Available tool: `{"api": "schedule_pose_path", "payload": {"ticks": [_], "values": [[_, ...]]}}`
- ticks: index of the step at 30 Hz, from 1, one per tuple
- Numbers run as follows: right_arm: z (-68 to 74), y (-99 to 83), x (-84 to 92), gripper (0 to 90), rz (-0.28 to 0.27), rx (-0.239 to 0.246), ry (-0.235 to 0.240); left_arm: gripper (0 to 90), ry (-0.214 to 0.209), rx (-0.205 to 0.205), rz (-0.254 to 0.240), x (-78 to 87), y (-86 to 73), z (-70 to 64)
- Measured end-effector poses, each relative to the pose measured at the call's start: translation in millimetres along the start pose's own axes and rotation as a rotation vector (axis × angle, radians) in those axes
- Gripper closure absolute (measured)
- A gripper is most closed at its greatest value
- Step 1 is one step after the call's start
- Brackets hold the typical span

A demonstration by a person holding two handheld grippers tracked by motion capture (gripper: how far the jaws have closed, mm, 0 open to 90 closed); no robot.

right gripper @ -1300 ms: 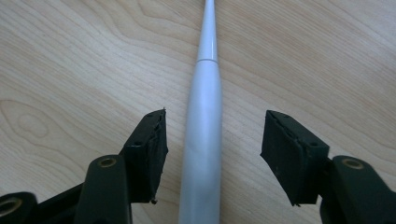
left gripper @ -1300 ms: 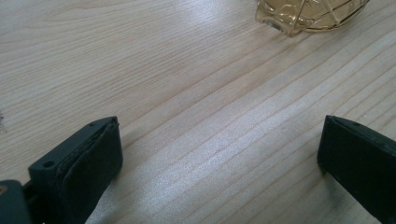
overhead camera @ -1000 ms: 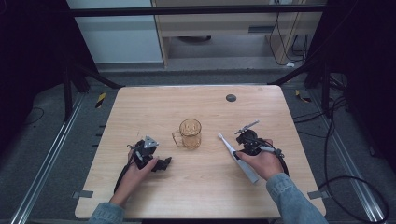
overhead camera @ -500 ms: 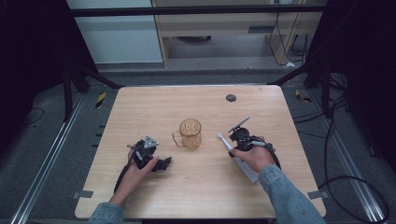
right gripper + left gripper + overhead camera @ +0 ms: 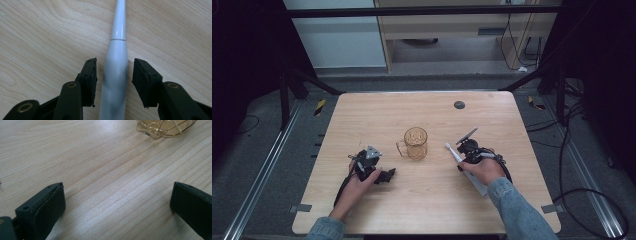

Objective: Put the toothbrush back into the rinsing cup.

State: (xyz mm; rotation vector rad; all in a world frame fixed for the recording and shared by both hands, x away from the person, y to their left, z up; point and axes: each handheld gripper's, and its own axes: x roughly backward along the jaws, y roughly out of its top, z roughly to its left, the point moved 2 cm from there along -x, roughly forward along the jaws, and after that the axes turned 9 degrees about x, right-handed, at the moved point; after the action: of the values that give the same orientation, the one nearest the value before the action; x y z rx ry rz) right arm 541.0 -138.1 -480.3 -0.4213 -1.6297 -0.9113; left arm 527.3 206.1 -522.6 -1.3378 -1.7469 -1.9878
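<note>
So the right claw (image 5: 114, 82) has its jaws either side of the white electric toothbrush (image 5: 115, 75), closing in but with slim gaps left, no clamp yet. That toothbrush lies flat on the worktop (image 5: 422, 200), right of center in the high view. Left claw (image 5: 117, 202) sits wide apart on bare wood, amber glass mug (image 5: 414, 143) mid-frame between them.
</note>
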Motion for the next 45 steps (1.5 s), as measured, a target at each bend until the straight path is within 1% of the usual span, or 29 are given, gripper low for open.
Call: {"api": "schedule_pose_path", "payload": {"ticks": [7, 8, 14, 17, 19, 20, 22, 25, 28, 29, 32, 33, 40, 45], "values": [[0.4, 0.0, -4.0, 59.7, 0.019, 0.000, 0.000, 0.0, -0.001, -0.001, 0.000, -0.1, 0.1, 0.1], [-0.6, -0.1, -4.7, 60.2, 0.019, 0.007, -0.003, 0.0, -0.001, -0.001, 0.000, 0.0, 0.1, 0.1], [0.5, 0.5, -7.0, 64.3, 0.030, 0.001, 0.004, 0.0, -0.001, -0.001, 0.000, 0.0, 0.1, 0.1], [-0.5, 1.1, -7.7, 65.9, 0.031, 0.008, 0.001, 0.0, -0.001, -0.001, 0.000, 0.0, 0.1, 0.1], [-0.7, 1.6, -7.9, 66.3, 0.031, 0.007, 0.003, 0.0, -0.001, -0.001, 0.000, 0.0, 0.1, 0.1], [-0.8, 1.9, -7.9, 66.5, 0.033, 0.011, -0.004, 0.0, -0.001, -0.001, 0.000, 0.0, 0.1, 0.1], [-0.4, 2.4, -7.6, 66.7, 0.039, 0.028, -0.003, 0.0, -0.001, -0.001, 0.000, 0.0, 0.1, 0.1], [-0.8, 3.0, -6.3, 66.8, 0.043, 0.035, -0.006, 0.0, -0.001, -0.001, 0.000, 0.0, 0.1, 0.1], [-2.7, 3.7, -3.8, 66.9, 0.038, 0.034, 0.000, 0.0, -0.001, -0.001, 0.000, 0.0, 0.1, 0.1], [-3.3, 3.7, -3.1, 66.9, 0.037, 0.033, -0.005, 0.0, -0.001, -0.001, 0.000, 0.0, 0.1, 0.1], [-5.1, 4.1, -0.3, 67.0, 0.033, 0.025, 0.009, 0.0, -0.001, -0.001, 0.000, -0.1, 0.1, 0.1], [-5.8, 3.9, -0.5, 66.9, 0.034, 0.027, 0.004, 0.0, -0.001, -0.001, 0.000, -0.1, 0.1, 0.1], [-8.4, 2.7, -0.5, 67.0, 0.047, 0.029, 0.013, 0.0, -0.001, -0.001, 0.000, 0.0, 0.1, 0.1], [-9.3, 4.3, 4.5, 67.1, 0.047, 0.022, 0.004, 0.0, -0.001, -0.001, 0.000, -0.1, 0.1, 0.1]]}}
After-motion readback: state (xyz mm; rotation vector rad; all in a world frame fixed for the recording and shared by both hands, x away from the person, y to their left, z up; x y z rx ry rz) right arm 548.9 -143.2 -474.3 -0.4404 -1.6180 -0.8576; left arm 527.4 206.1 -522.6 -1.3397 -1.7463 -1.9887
